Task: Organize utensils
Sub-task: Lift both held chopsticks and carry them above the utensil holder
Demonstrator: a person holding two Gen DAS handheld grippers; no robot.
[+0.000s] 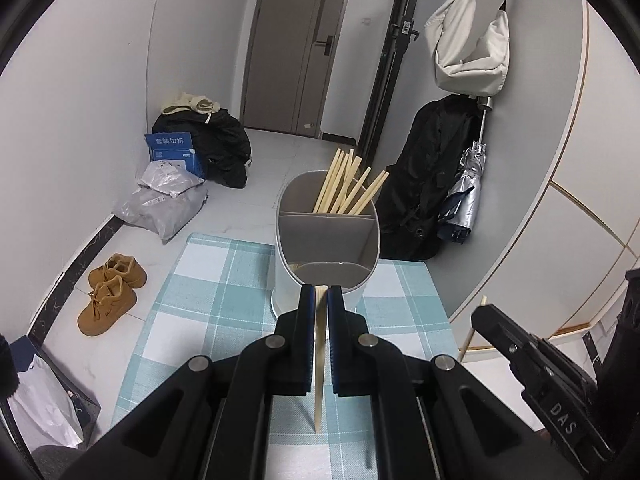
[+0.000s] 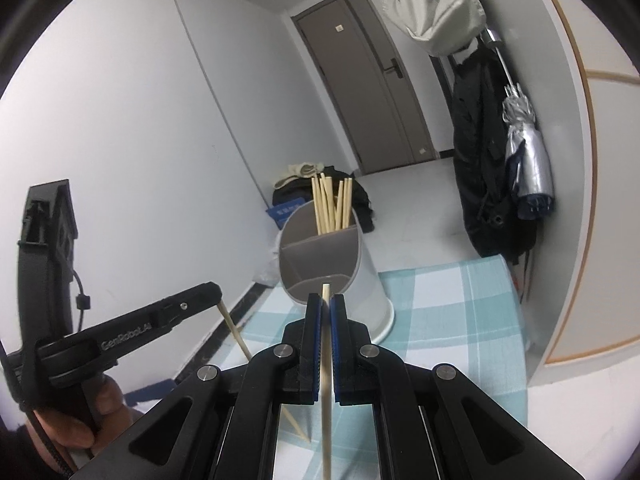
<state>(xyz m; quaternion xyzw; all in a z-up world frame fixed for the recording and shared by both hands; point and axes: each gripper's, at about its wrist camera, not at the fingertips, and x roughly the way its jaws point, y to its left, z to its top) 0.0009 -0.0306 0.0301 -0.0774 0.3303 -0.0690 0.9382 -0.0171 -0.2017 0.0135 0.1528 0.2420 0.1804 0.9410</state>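
Observation:
A white utensil holder (image 1: 320, 276) with a grey divided inside stands on the far half of the checked tablecloth (image 1: 208, 280); it also shows in the right wrist view (image 2: 368, 284). Several wooden chopsticks (image 1: 348, 188) stand in its far compartment. My left gripper (image 1: 319, 294) is shut on one chopstick (image 1: 319, 380), just before the holder's near rim. My right gripper (image 2: 325, 302) is shut on another chopstick (image 2: 326, 392), also close to the holder's near rim. The left gripper (image 2: 218, 294) shows at the left of the right wrist view with its chopstick (image 2: 236, 332).
The table's left edge drops to a floor with brown shoes (image 1: 110, 292), grey parcels (image 1: 164, 204) and black bags (image 1: 216, 140). A black coat (image 1: 432, 176), folded umbrella (image 1: 464, 196) and white bag (image 1: 468, 40) hang at the right wall. A door (image 1: 296, 48) is behind.

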